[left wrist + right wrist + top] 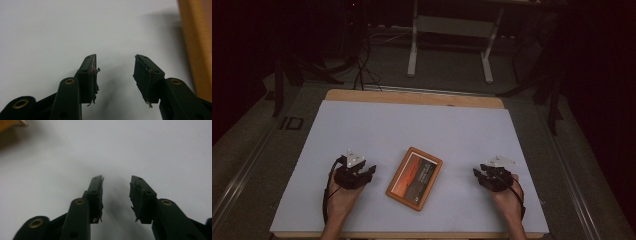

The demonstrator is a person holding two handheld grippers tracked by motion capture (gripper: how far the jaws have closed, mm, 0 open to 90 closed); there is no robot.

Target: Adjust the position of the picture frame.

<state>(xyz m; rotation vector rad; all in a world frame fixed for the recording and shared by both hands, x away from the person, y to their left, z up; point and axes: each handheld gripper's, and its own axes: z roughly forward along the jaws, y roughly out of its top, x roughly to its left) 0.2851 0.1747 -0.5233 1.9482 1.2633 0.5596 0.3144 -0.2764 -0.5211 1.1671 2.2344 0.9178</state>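
High view, frame centre: flat book (415, 178) between empty, parted left gripper (368, 172) and right gripper (478, 173) — jaws may skid off its thin edge.

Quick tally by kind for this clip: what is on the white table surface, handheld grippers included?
Framed picture with orange wooden border: 1
Handheld grippers, both open and empty: 2 (left gripper, right gripper)
Total: 3

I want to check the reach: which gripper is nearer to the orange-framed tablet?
Left. The left gripper sits close beside the orange-framed tablet, on its left; the right gripper is farther off, on its right.
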